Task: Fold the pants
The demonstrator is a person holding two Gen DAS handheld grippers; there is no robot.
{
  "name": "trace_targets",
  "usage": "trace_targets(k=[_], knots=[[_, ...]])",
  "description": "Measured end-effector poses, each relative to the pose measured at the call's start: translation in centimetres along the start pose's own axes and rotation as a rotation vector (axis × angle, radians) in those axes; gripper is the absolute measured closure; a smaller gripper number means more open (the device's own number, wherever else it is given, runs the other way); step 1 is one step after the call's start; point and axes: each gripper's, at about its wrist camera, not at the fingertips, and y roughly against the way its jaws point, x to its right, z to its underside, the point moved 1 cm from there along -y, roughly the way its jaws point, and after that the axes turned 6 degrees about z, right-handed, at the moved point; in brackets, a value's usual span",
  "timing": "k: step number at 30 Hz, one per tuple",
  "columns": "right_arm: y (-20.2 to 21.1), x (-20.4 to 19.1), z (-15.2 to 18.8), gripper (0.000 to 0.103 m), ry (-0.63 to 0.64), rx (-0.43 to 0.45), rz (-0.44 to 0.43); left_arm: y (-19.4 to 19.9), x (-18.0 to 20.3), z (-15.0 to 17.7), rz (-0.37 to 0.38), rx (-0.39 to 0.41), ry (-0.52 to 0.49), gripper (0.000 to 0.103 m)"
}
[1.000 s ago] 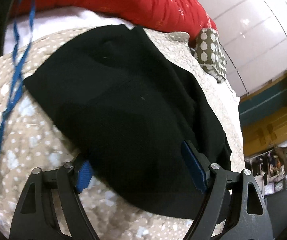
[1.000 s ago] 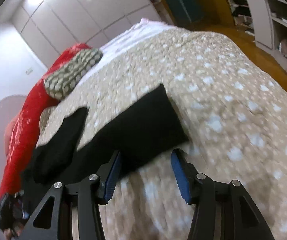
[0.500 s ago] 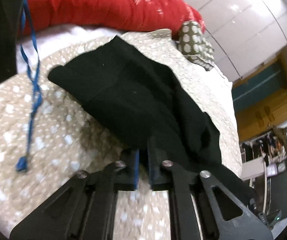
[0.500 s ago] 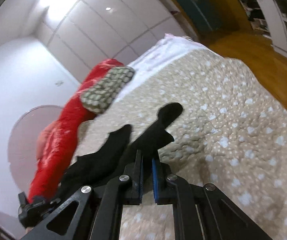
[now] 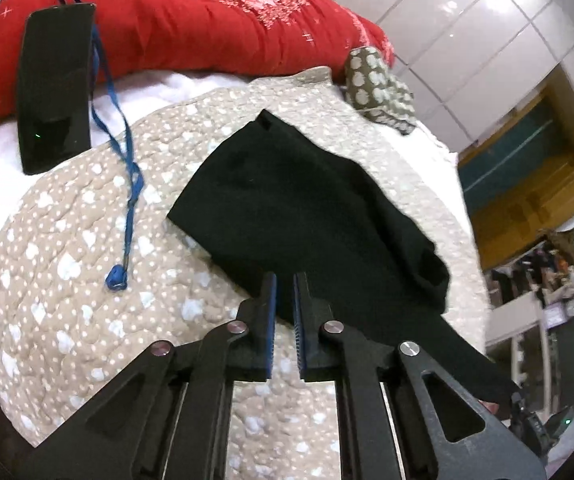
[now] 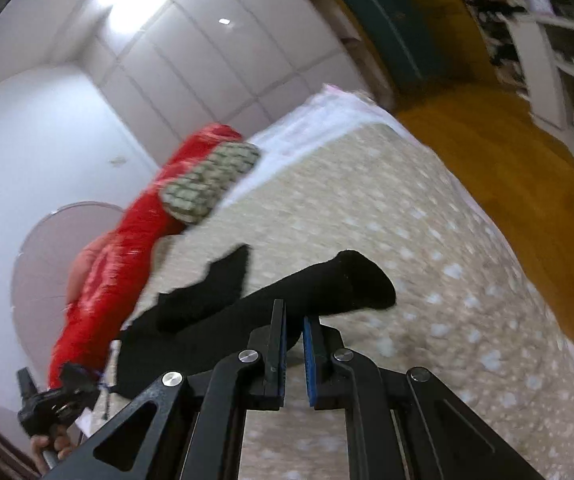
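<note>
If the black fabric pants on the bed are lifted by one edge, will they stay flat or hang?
Probably floppy: the black fabric pants sag and crumple where they are lifted. Likely light: a narrow pinch in the right gripper holds one end up.

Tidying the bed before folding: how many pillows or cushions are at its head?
2: a big red pillow along the head, and a small spotted cushion beside it. Others may be hidden.

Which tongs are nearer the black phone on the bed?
Left. Left tongs, jaws opening with pants between, have the phone ahead-left; right tongs sit farther off, on the left tongs' other side.
</note>
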Motion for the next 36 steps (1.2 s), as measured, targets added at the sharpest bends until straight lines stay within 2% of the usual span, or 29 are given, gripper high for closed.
trace_targets(k=[1,2,4,5,9,13,14,15,16,18,23,28,30,33,35,36], knots=[[-1.0,0.6,0.2,0.096,-0.011,-0.019,0.013,-0.5,-0.1,0.3,-0.016,-0.005,0.001,0.074],[-1.8,0.9,0.5,0.096,-0.009,-0.027,0.035,-1.1,-0.3,0.5,-0.02,-0.012,0.01,0.053],[-3.5,1.8,1.1,0.096,-0.031,-0.063,0.063,-2.5,-1.0,1.1,-0.001,-0.029,0.064,0.038],[-4.1,2.2,1.3,0.096,-0.049,-0.074,0.062,-3.0,-1.0,1.3,0.002,-0.032,0.072,0.037],[-5.1,3.4,1.3,0.096,-0.063,-0.094,0.069,-5.6,-1.1,1.1,-0.053,-0.026,0.088,0.037],[-6.3,4.3,1.1,0.096,-0.108,-0.115,0.068,-8.5,-1.7,0.1,-0.018,-0.023,0.19,0.039],[-6.6,4.3,1.1,0.096,-0.105,-0.116,0.074,-8.8,-1.8,-0.2,-0.027,-0.016,0.203,0.067],[-6.7,4.2,1.2,0.096,-0.099,-0.117,0.08,-9.1,-1.7,-0.4,-0.052,-0.03,0.203,0.085],[-6.7,4.1,1.1,0.096,-0.093,-0.114,0.082,-9.4,-1.9,-0.7,-0.057,-0.069,0.217,0.092],[-6.2,3.9,0.9,0.096,-0.079,-0.104,0.066,-9.1,-2.2,-1.0,-0.032,-0.084,0.245,0.094],[-3.1,2.8,0.2,0.096,-0.048,-0.077,-0.004,-5.4,0.2,-0.4,0.002,-0.06,0.099,0.095],[-0.2,2.1,-0.4,0.096,-0.007,-0.057,-0.023,-2.3,-0.3,1.0,0.005,-0.088,0.045,0.095],[-0.7,2.1,0.0,0.096,0.042,-0.098,0.04,-2.4,-1.0,1.7,-0.008,-0.108,0.033,0.094],[-4.2,2.6,2.0,0.093,0.119,-0.236,0.206,-4.1,-2.7,3.0,-0.062,-0.168,0.069,0.089],[-5.9,3.1,2.6,0.092,0.125,-0.317,0.276,-3.8,-2.9,3.3,-0.076,-0.151,0.063,0.085],[-5.8,3.0,2.4,0.088,0.137,-0.312,0.291,-3.4,-2.6,3.4,-0.091,-0.145,0.05,0.081]])
